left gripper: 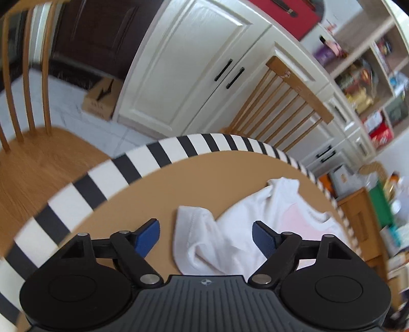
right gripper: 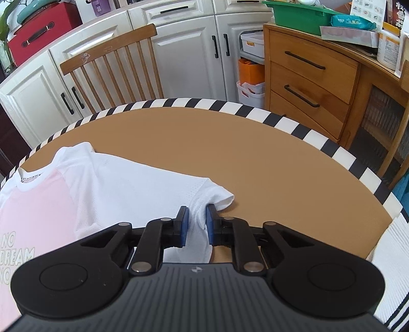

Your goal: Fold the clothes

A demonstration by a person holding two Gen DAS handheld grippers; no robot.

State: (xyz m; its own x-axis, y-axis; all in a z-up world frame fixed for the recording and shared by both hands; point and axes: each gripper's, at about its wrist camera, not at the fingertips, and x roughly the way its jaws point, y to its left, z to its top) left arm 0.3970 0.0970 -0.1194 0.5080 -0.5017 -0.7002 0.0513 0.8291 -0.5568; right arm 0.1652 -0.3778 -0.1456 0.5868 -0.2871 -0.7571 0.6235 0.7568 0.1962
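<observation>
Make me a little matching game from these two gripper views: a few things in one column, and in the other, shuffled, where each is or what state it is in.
Things:
1. left gripper
2. right gripper
3. T-shirt
4. green tray

States or places:
A. on the wooden drawers
B. lying on the table, partly bunched
C. open, over a sleeve
D. shut on a sleeve

Pairs: 1-C, 2-D, 3-B, 4-A

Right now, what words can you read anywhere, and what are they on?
"NO DREAM" then a cut-off "NO": on the pink front of the shirt, left edge.
Neck label of the shirt: too small to read.
Cardboard box: print blurred.
Leaflet and tub on the dresser: too small.
</observation>
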